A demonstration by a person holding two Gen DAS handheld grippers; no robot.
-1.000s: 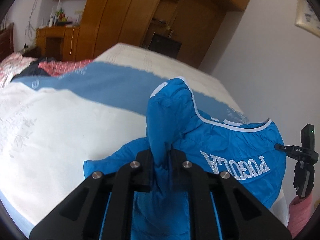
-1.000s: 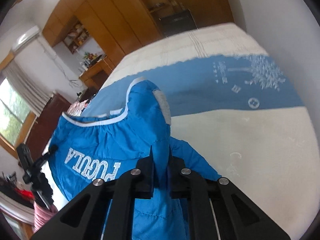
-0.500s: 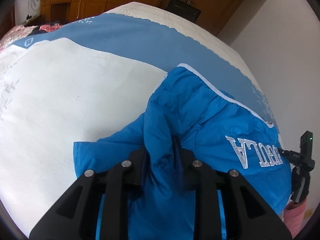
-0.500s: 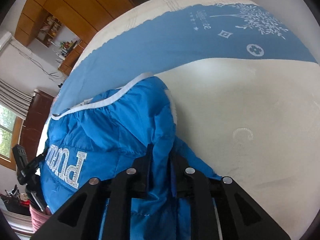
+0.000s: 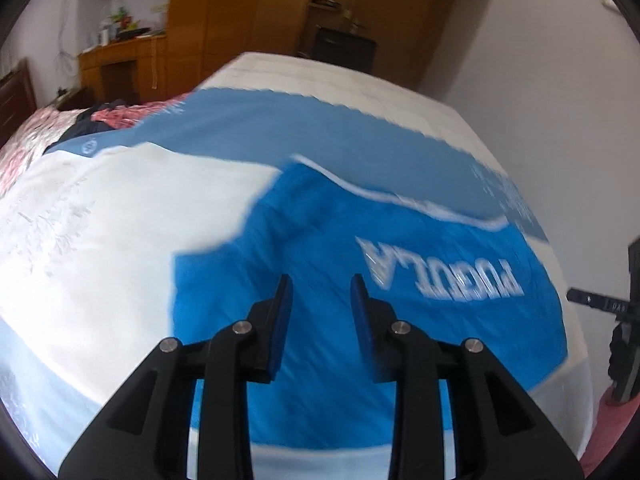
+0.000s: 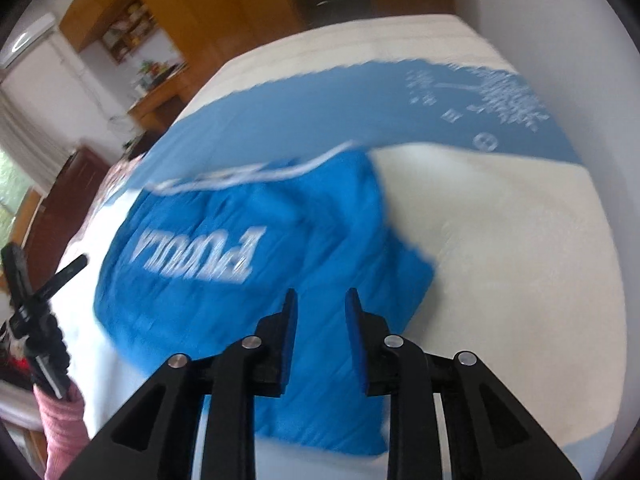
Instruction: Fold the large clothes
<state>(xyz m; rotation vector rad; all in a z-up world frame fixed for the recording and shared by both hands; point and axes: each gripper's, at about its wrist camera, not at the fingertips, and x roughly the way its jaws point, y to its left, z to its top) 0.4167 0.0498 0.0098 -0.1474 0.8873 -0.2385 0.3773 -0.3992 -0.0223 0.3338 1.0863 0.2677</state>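
Hovering over blue jacket (image 6: 224, 240) lying flat near bed's (image 6: 520, 248) front edge: right gripper (image 6: 320, 300), jaws just opening, nothing between.

Soft daylight fills both views, bright and even, with no hard shadows. In the right wrist view a window (image 6: 12, 184) at 9 o'clock glows washed out. The white bedspread (image 5: 120, 216) is nearly blown out toward 9 o'clock in the left wrist view. Motion blur smears the blue jacket (image 5: 400, 280) and its lettering in both views, while the black fingers (image 6: 288, 336) stay sharp. Fisheye bending curves the walls, and dark vignetting rings the corners.
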